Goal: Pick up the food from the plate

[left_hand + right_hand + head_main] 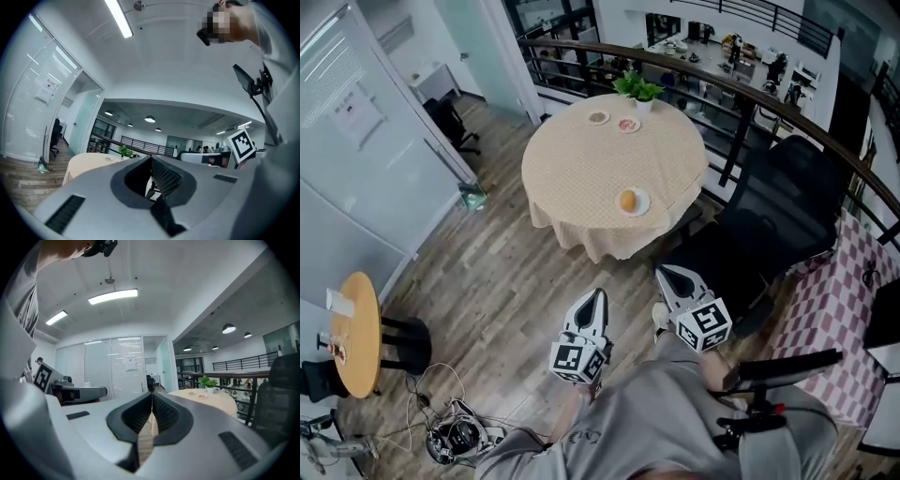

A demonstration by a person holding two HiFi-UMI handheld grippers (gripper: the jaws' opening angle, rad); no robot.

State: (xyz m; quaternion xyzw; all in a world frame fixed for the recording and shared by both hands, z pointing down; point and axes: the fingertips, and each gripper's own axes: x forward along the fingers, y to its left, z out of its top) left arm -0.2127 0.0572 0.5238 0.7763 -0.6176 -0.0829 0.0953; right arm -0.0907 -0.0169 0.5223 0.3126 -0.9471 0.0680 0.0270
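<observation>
Clearly nothing is picked up yet. The roundish orange-yellow piece of food [627, 200] sits on a small white plate [641, 207] close to the near edge of the round table with a beige checked cloth [581, 159].

Both grippers hang low in front of the person, off the table and well apart from it. The grey left gripper [597, 296] has its jaws pressed together on nothing. The grey right gripper [664, 274] likewise has its jaws together, with nothing between them.

The food lies ahead of and beyond both tips, roughly between their two lines. The right gripper looks the nearer, so I judge it the likelier one to reach. At this size the food shows no clear long axis; it seems nearly round.

By count there is one piece of food on that plate. Two more dishes stand near the far edge, a pale dish [598, 118] and a dish with something reddish [628, 124], making three in all. One green potted plant [637, 88] stands just beside them.
</observation>
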